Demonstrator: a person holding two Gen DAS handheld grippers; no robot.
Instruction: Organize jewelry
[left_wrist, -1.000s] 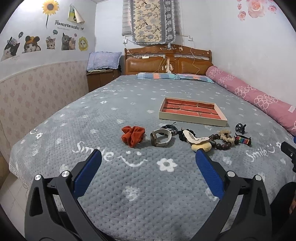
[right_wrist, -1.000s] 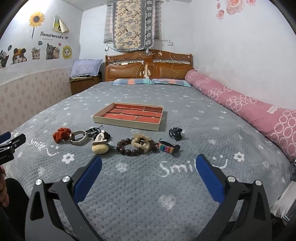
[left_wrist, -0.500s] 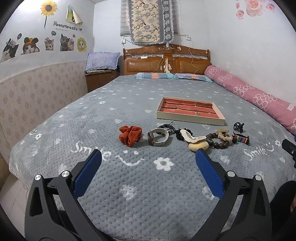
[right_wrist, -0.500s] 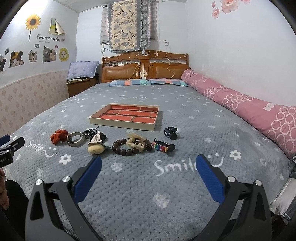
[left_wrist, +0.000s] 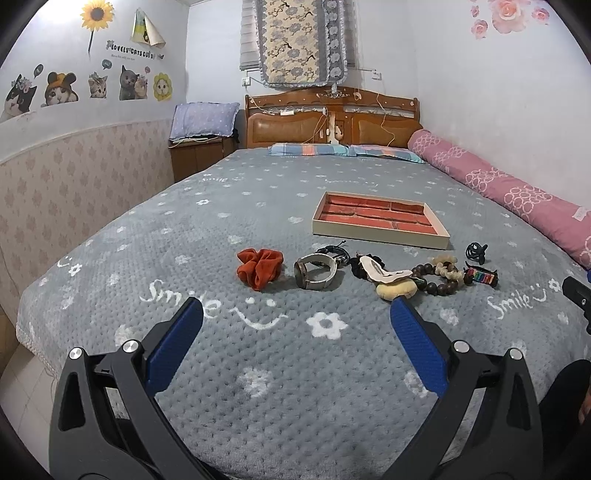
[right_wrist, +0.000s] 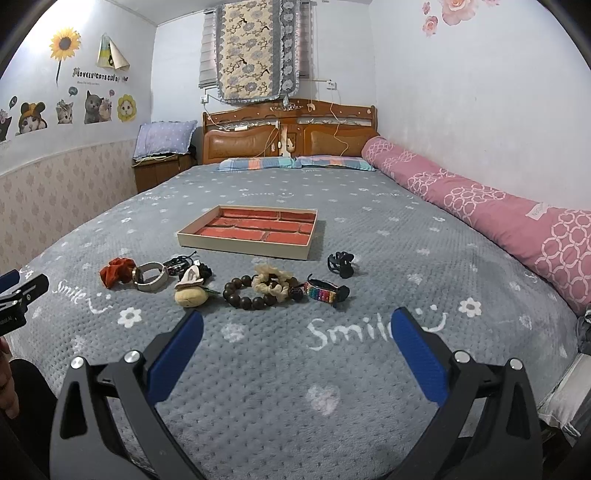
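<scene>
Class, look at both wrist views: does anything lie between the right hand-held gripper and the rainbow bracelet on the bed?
Nothing visible does. The right hand-held gripper is open, and only bare grey blanket lies between it and the rainbow bracelet. The tray sits farther back, beyond the bracelet.

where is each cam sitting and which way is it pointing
Left wrist: on the left hand-held gripper, near the bed's foot, facing the headboard; its open blue fingers show.
Right wrist: on the right hand-held gripper, further right, same heading; open fingers show.
Shared: the tray and orange scrunchie.
</scene>
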